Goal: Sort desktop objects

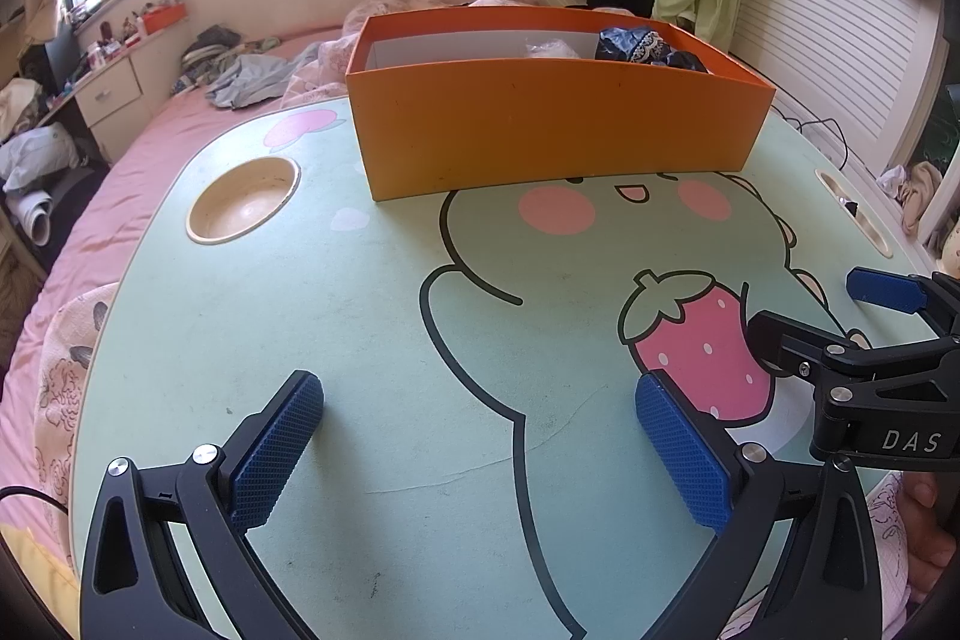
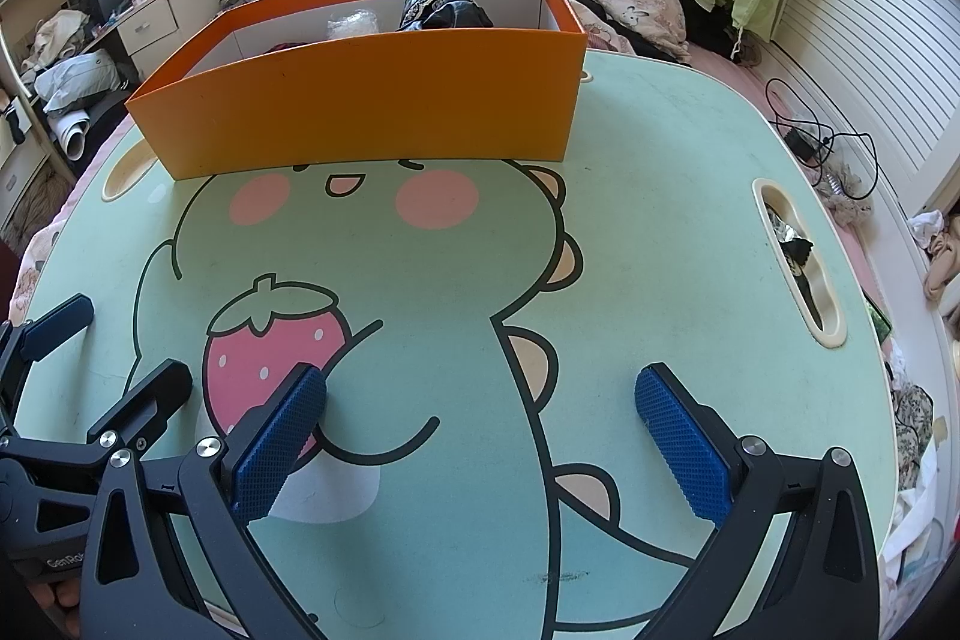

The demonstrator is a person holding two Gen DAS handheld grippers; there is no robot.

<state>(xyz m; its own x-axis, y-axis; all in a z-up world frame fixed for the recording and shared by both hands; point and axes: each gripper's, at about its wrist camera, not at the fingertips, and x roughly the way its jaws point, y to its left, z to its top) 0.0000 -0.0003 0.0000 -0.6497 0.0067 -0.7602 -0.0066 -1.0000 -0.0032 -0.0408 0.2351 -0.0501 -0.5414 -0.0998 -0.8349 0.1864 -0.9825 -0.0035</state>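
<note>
The orange box (image 1: 558, 124) stood along the far edge of the desk (image 1: 336, 340), long side facing the person, a sensible spot for a sorting bin since both hands could reach over its low front wall. Inside it, toward its right end, lay a dark bundle with a patterned trim (image 1: 648, 46) and beside that a clear crinkled packet (image 1: 552, 49); these looked like the sorted desktop things. The left gripper (image 1: 480, 454) hung over the near edge of the desk with its jaws spread wide and nothing between the blue pads. The right gripper (image 2: 480, 445) was likewise released and empty, just beside the left one, over the printed strawberry (image 2: 276, 340). Both appeared to be resting between moves, or the job was close to done (no loose item showed on the open desk). The box's front wall hid its floor and whatever lay low inside. A slot near the desk's right edge (image 2: 798, 268) held something dark and shiny that I could not identify. The round cup recess (image 1: 243, 199) at the left edge looked bare.
</note>
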